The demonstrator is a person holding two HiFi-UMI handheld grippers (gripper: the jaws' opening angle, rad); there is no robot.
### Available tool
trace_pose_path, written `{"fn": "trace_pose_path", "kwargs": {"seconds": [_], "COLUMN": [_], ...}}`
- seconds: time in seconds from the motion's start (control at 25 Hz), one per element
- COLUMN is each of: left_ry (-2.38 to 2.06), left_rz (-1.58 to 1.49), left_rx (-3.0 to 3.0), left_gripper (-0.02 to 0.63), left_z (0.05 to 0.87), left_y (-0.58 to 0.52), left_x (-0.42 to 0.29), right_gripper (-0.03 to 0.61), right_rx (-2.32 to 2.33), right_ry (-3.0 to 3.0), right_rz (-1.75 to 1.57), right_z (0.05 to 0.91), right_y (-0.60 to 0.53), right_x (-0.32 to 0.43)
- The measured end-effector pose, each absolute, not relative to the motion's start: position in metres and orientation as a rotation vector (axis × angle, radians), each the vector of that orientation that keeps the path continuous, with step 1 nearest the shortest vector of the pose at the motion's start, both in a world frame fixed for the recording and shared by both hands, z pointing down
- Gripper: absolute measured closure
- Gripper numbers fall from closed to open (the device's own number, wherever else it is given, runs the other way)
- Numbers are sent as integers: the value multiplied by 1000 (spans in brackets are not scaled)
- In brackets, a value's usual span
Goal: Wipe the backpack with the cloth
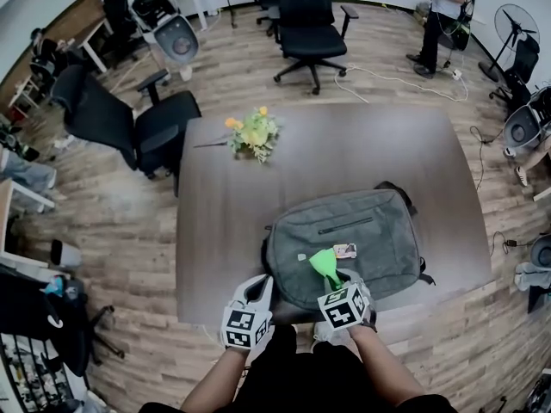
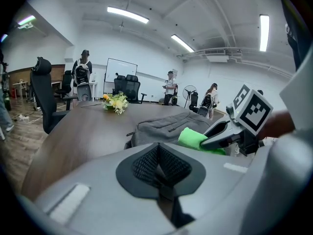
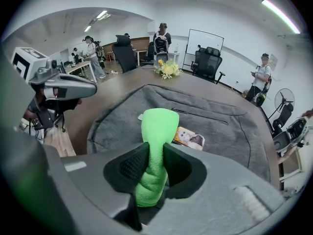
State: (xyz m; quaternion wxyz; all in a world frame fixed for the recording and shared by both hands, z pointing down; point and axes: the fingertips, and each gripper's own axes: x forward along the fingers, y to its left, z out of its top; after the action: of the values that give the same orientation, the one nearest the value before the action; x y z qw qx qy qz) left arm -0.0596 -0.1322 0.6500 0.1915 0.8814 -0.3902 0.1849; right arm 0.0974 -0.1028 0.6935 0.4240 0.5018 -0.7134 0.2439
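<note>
Right gripper clamps the green cloth just above the grey backpack; left gripper hangs beside it, jaws together, empty. Backpack lies flat at the table's near edge; flowers sit towards the far-left corner.

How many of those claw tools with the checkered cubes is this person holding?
2. The left gripper, shut and empty, is just beside the backpack, at its near corner; the right gripper is over the backpack, shut on the green cloth.
</note>
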Motion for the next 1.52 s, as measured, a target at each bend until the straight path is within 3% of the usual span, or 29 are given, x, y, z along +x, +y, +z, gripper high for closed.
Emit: {"fn": "trace_pose_path", "kwargs": {"seconds": [0.88,1.52], "left_ry": [-1036,-1023], "left_rz": [547,464], "left_rx": [2534,2555], "left_gripper": [595,595], "left_z": [643,621], "left_y": [-117,-122], "left_x": [-16,-3], "right_gripper": [484,485], "right_rx": [1601,1732], "right_ry": [-1465,-1604], "right_rz": [478,453], "right_z": [661,623], "right_y": [-104,-107], "right_x": [281,285]}}
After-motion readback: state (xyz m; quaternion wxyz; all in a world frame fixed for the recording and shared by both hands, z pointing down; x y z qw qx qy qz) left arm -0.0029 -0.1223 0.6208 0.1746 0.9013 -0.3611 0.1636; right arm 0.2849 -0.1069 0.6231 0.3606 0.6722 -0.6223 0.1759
